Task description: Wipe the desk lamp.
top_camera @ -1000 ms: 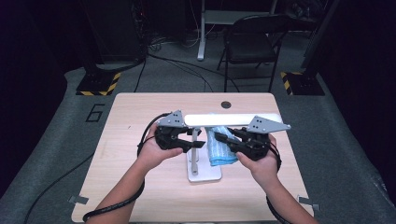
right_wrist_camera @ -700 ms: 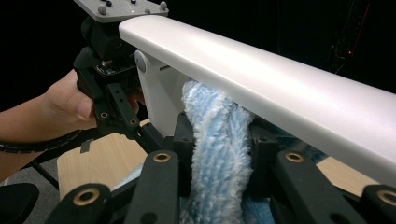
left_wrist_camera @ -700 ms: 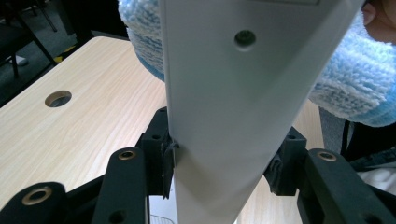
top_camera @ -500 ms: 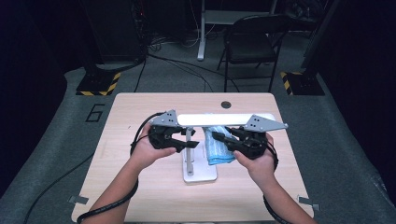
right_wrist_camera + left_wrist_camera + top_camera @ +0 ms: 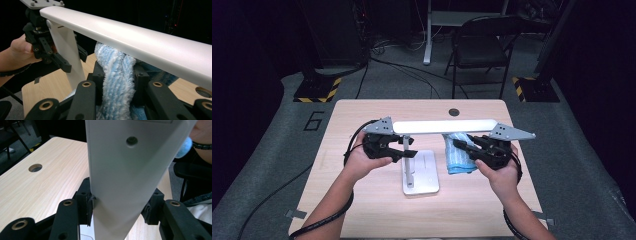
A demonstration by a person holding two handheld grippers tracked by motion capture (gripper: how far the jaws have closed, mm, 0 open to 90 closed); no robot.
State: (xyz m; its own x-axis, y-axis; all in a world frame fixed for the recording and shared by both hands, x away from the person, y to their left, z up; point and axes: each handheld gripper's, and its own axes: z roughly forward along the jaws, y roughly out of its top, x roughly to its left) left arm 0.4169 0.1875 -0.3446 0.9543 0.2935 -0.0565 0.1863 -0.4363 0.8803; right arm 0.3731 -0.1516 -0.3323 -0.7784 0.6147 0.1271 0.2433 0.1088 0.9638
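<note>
Both hands have drifted slightly toward the counter's (image 5: 362, 112) far edge. Left tongs (image 5: 404, 149) clamp the white desk lamp's upright stem (image 5: 117, 182); right tongs (image 5: 462, 145) pinch the fluffy blue microfibre cloth (image 5: 116, 75) beneath the lamp's long white light bar (image 5: 444, 126).

The white desk lamp (image 5: 419, 170) stands upright near the middle of the wooden table. Its flat square base lies on the tabletop, a thin flat post rises from it, and a long white light bar (image 5: 444, 126) sits level on top, running from 9 to 3 o'clock. The blue and white fluffy cloth (image 5: 458, 155) is bunched up at 3 o'clock of the base, partly under the bar.
</note>
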